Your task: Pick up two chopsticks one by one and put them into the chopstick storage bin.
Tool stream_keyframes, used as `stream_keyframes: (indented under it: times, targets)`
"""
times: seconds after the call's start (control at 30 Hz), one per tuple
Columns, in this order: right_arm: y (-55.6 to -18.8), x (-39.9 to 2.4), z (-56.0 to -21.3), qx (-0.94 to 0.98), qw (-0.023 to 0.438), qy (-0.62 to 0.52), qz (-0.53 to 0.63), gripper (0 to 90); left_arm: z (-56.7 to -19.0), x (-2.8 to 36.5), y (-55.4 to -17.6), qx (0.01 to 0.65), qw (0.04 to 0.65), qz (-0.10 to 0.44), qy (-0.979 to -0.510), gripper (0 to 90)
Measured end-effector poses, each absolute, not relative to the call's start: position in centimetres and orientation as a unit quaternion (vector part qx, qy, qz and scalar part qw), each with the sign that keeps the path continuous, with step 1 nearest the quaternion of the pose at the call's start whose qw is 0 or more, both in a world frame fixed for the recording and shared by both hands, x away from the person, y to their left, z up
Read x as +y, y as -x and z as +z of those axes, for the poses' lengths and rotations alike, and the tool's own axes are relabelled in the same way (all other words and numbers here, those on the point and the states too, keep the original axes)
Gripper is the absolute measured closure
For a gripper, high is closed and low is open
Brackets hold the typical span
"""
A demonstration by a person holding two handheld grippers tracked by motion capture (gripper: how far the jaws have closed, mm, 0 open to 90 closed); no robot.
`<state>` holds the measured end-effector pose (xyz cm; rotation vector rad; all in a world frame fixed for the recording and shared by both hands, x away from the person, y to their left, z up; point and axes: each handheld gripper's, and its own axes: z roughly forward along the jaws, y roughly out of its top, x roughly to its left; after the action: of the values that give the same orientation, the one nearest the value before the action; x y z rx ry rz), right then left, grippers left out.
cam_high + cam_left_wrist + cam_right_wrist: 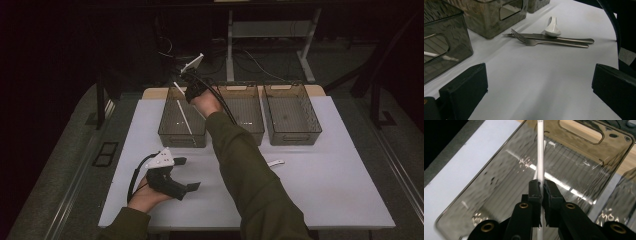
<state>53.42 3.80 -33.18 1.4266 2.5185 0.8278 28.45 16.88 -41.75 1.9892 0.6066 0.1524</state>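
Note:
My right gripper [541,185] is shut on a thin white chopstick [540,152], which runs up and away between its pads. It hangs over the left smoky plastic bin [486,195], where a second white stick lies on the floor. In the high view the right gripper [190,91] is above the left bin [171,131], with the chopstick [184,116] slanting down into it. My left gripper [189,174] rests low at the table's front left, open with nothing between its jaws. Ahead of it lie a fork [531,41], a knife [564,39] and a white spoon [552,29].
Three smoky bins stand in a row at the back of the white table [325,190]: left, middle [247,127] and right [292,135]. The white spoon [275,163] lies right of my right forearm. The table's edges drop off to a dark floor on both sides.

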Motion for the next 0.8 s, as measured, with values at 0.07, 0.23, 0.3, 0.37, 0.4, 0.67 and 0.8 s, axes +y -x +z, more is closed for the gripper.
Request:
stream_keyframes:
  times: [0.07, 0.23, 0.3, 0.37, 0.4, 0.67, 0.8]
  targets:
    - [-53.9, 4.3, -33.6, 0.833, 0.067, -0.479, 0.27, 84.6, -41.7, 16.8, -28.4, 0.249, 0.504, 0.064, -0.824, 0.0]
    - [-54.6, 5.0, -35.2, 0.83, 0.069, -0.488, 0.262, 84.5, -41.7, 16.9, -28.5, 0.251, 0.505, 0.063, -0.824, 0.0]
    - [-54.7, 5.2, -35.8, 0.831, 0.07, -0.485, 0.265, 84.5, -41.7, 16.9, -28.5, 0.25, 0.504, 0.063, -0.824, 0.0]
    - [-54.7, 5.5, -36.4, 0.834, 0.067, -0.484, 0.255, 84.4, -41.7, 16.9, -28.5, 0.248, 0.504, 0.065, -0.825, 0.0]
    - [-54.7, 5.6, -36.6, 0.836, 0.066, -0.483, 0.253, 84.5, -41.7, 16.8, -28.5, 0.249, 0.505, 0.064, -0.824, 0.0]
    - [-54.5, 6.4, -37.9, 0.847, 0.05, -0.476, 0.231, 83.3, -41.6, 16.9, -28.4, 0.248, 0.505, 0.063, -0.824, 0.0]
    - [-54.2, 6.4, -37.8, 0.852, 0.053, -0.465, 0.236, 78.9, -41.6, 17.0, -28.5, 0.248, 0.504, 0.063, -0.825, 0.0]
